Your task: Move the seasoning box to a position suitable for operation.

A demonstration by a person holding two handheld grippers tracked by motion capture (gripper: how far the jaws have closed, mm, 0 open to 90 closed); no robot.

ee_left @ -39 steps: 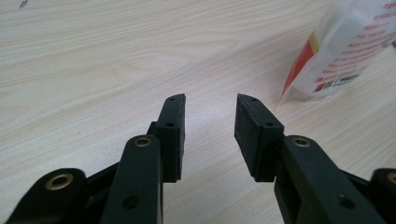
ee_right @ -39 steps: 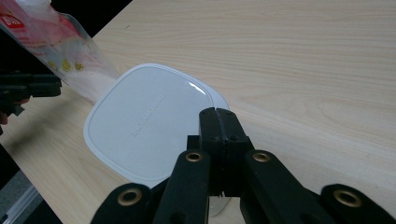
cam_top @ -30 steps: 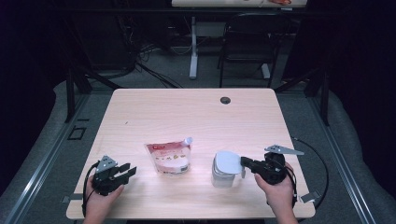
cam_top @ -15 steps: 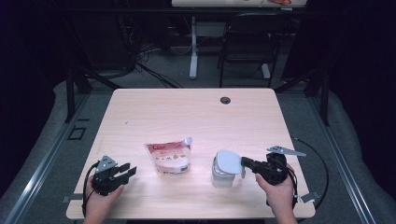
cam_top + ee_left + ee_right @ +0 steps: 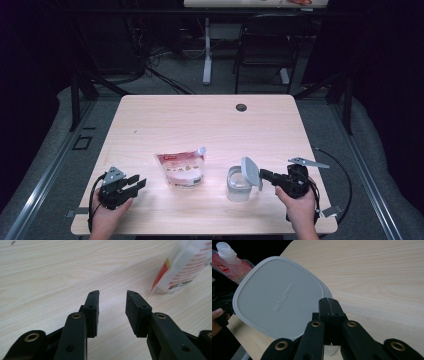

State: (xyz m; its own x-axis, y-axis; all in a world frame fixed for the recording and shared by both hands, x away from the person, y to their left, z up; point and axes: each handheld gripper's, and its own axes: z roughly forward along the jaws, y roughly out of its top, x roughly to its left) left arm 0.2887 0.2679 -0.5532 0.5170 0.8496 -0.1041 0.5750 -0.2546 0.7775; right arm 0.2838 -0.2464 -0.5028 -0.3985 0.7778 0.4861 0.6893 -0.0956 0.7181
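Pale wood bench (image 5: pixel 200 120): right gripper (image 5: pixel 263 176) is pinching the thin, light, flexy grey plastic lid (image 5: pixel 279 296) at its 5 o'clock rim, jaws clamped; left gripper (image 5: pixel 111 308) is idling half-open, empty.

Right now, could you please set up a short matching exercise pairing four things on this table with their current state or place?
Things:
1. grey lid
2. clear container
3. spouted pouch
4. left gripper

States or places:
A. fingers apart, nothing between them
B. lying between the two grippers, left of the container
C. pinched at its edge by the right gripper, tilted up
D. uncovered on the table, below the raised lid

Pairs: 1-C, 2-D, 3-B, 4-A
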